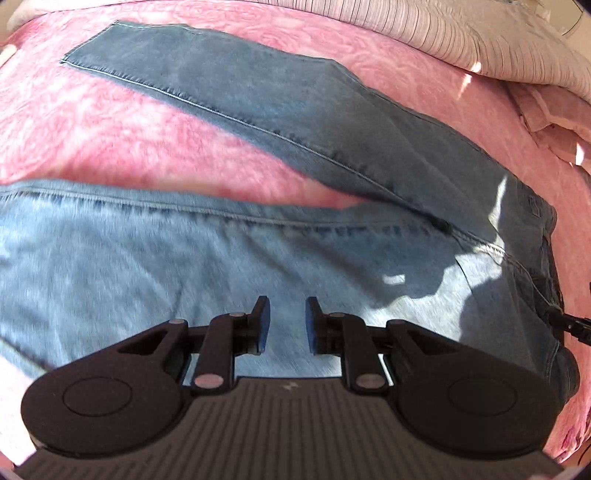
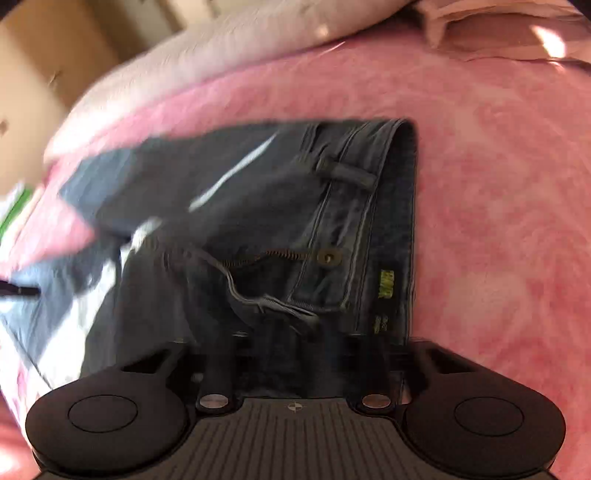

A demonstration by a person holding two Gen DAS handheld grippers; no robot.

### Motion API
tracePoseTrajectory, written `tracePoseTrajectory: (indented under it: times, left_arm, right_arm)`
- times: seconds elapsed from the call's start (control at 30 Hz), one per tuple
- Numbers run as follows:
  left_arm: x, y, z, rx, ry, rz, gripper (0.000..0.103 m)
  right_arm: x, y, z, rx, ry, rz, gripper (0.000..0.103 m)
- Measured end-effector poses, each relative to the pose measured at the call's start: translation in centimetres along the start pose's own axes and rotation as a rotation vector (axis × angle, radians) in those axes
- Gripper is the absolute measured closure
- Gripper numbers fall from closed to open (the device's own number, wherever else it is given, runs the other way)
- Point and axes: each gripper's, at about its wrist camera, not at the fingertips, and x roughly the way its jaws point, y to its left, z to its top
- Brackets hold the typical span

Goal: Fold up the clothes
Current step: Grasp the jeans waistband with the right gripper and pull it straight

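Observation:
A pair of blue jeans point(image 1: 221, 266) lies spread on a pink bedspread point(image 1: 110, 122). One leg point(image 1: 229, 85) runs to the far left; the other lies right under my left gripper point(image 1: 288, 321), which hovers open with nothing between its blue pads. In the right wrist view the waistband point(image 2: 354, 206), brass button point(image 2: 328, 256), open zipper and yellow label point(image 2: 386, 282) lie just ahead of my right gripper point(image 2: 299, 343). Its fingers are dark, blurred and spread wide over the waist cloth, so it looks open. Its tip point(image 1: 569, 325) shows by the waistband in the left wrist view.
A striped white quilt point(image 1: 461, 33) and folded pink cloth point(image 1: 546, 122) are heaped at the bed's far side. Wooden furniture point(image 2: 44, 66) stands beyond the bed, and something green and white point(image 2: 14, 210) lies at the left edge. Bare pink bedspread point(image 2: 498, 221) stretches right of the waistband.

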Motion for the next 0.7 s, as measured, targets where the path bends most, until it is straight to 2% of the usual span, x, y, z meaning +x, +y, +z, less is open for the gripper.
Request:
tracePoseTrajectory:
  times: [0.07, 0.2, 0.23, 0.3, 0.37, 0.47, 0.57, 0.63, 0.67, 0.7]
  left_arm:
    - [-0.5, -0.2, -0.4, -0.013, 0.001, 0.014, 0.088]
    - [-1.4, -0.5, -0.7, -0.035, -0.025, 0.046, 0.088]
    - [-1.3, -0.6, -0.7, -0.041, -0.028, 0.047, 0.088]
    - [-1.1, -0.8, -0.8, -0.049, -0.029, 0.046, 0.088]
    - [-0.5, -1.4, -1.2, -0.043, -0.021, 0.042, 0.088]
    - [0.0, -1.7, -1.6, -0.032, -0.008, 0.042, 0.088]
    - [0.0, -1.4, -1.6, -0.04, -0.01, 0.048, 0.088]
    - [-0.1, -1.1, -1.6, -0.045, -0.012, 0.052, 0.088]
    - [-0.1, -1.0, -1.6, -0.047, -0.012, 0.054, 0.088]
    - [-0.1, -0.8, -1.6, -0.049, -0.013, 0.057, 0.088]
  right_arm:
    - [-1.4, -0.6, 0.1, 0.018, -0.011, 0.033, 0.098]
    - [-5.3, 0.8, 2.2, -0.05, -0.163, 0.033, 0.099]
    - [-5.5, 0.9, 3.0, -0.052, -0.177, 0.024, 0.099]
    - [-3.8, 0.5, 3.9, -0.045, -0.137, -0.032, 0.099]
    - [-0.3, -0.3, 3.5, -0.032, -0.052, -0.093, 0.099]
    - [2.8, -0.4, 3.0, -0.013, 0.004, -0.127, 0.098]
    - [2.5, -0.6, 3.9, -0.009, 0.076, -0.12, 0.09]
    - [1.1, -1.9, 4.8, 0.041, 0.086, -0.066, 0.083]
    - [0.4, -2.7, 5.3, 0.074, 0.067, -0.037, 0.078]
    - [-0.5, -3.7, 5.8, 0.112, 0.033, -0.011, 0.062]
